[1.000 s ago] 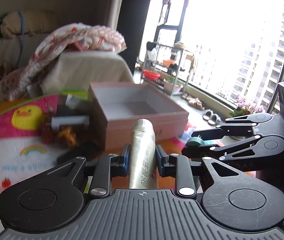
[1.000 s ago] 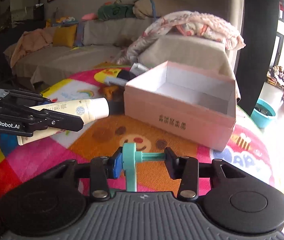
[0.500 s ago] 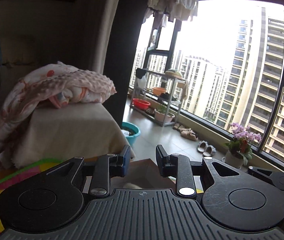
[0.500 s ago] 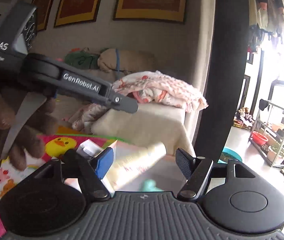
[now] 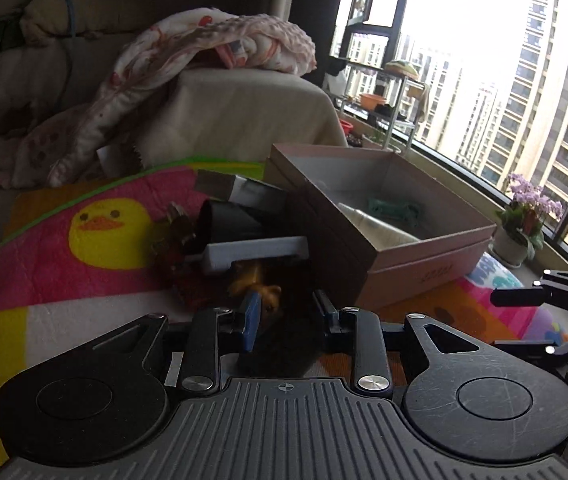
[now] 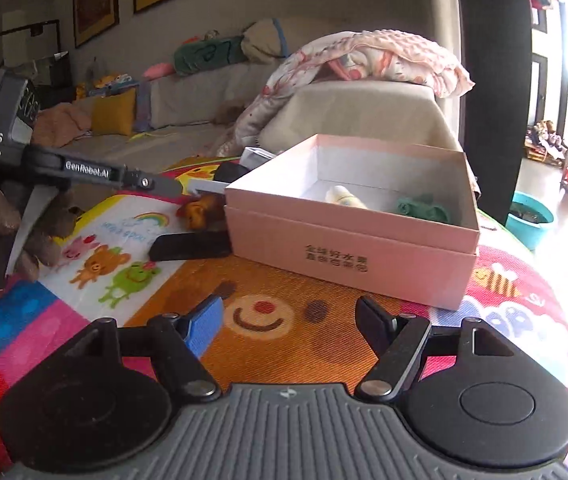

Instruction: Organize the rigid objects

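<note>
A pink open box (image 6: 347,236) stands on the colourful play mat; it also shows in the left wrist view (image 5: 407,272). Inside lie a cream tube (image 6: 343,197) (image 5: 375,226) and a green tape holder (image 6: 423,208) (image 5: 395,206). My left gripper (image 5: 285,318) is open and empty, low over a flat black object (image 5: 284,344) (image 6: 192,246) beside the box. My right gripper (image 6: 287,324) is open and empty, in front of the box over the mat.
Left of the box lie a white bar (image 5: 256,254), a black cylinder (image 5: 228,222), a grey-white box (image 5: 236,186) and a small orange toy (image 5: 256,284) (image 6: 200,210). A sofa with a pink blanket (image 6: 363,60) stands behind. A window (image 5: 503,80) is at right.
The tube and the green tape holder left my grippers and now lie in the box. Both grippers opened, pulled back from the box and came down toward the mat.
</note>
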The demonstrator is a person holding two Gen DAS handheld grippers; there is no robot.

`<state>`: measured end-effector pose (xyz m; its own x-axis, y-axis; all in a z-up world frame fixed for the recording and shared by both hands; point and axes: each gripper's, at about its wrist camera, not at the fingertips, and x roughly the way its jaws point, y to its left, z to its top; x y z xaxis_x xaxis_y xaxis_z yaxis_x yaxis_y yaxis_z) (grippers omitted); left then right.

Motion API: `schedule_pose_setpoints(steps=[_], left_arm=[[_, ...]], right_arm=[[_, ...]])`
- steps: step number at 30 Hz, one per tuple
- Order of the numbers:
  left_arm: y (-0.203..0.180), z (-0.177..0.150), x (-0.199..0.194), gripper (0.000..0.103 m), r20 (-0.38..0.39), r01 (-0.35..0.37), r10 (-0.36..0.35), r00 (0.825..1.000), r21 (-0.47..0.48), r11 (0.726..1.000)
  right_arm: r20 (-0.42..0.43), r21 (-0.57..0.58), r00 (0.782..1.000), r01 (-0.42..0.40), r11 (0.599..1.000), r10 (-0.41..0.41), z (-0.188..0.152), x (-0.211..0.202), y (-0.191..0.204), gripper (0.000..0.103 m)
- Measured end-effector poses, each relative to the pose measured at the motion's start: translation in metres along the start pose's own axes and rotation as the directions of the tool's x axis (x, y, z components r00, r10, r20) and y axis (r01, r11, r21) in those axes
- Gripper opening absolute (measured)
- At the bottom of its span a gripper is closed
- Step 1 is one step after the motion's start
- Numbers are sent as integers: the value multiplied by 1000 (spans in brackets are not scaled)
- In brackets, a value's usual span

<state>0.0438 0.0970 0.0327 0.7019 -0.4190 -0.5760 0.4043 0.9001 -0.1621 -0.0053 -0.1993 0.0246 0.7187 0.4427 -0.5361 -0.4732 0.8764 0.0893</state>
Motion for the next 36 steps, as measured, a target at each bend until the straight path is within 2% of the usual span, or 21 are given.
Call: schedule_pose_setpoints(steps=[4,6,10,12,15,17,19,22,25,27,29,32,36], left_arm=[[-15,-8,4,31,-19,-39,42,999,107,994],[-16,-3,3,32,17,-74,73,997,98,992],[-12,14,-4,32,115,-128,124,986,35,991],[-5,24,-2,32,137,-159,163,977,-41,986],[12,40,9,32,149,-145,174,973,-185,972],[20,59,23,32,152,-114,152,977,-232,966],[29,88,43,32,129,-81,124,984,-295,952],[45,122,78,32,32,-148,176,984,-406,902],[60,132,109,32,-83,-185,166,983,-485,855],[66,128,125,38,-141,-200,148,979,-514,834],[69,122,134,43,-176,-225,155,972,-507,832],[73,110,134,42,-149,-174,112,982,-521,836],[66,95,112,31,-108,-97,52,993,-470,877]], right_arm=[[-8,1,1000,-10,1000,10,1,5,11,74],[-21,-2,1000,-4,1000,4,-1,8,13,74],[-43,1,999,11,1000,-10,-4,12,13,74],[-54,11,998,11,1000,-11,-4,14,12,75],[-71,26,997,12,1000,-10,-4,17,9,75],[-78,36,997,18,999,-15,-4,18,8,75],[-92,43,996,27,999,-23,-4,20,8,75],[-116,44,992,53,998,-48,-3,24,9,75],[-99,50,993,74,996,-69,-4,22,9,75],[-92,66,993,76,995,-69,-4,21,6,75],[-105,76,993,68,995,-60,-4,23,3,75],[-112,76,992,61,995,-52,-4,24,3,78],[-112,76,992,62,995,-53,-4,24,3,78]])
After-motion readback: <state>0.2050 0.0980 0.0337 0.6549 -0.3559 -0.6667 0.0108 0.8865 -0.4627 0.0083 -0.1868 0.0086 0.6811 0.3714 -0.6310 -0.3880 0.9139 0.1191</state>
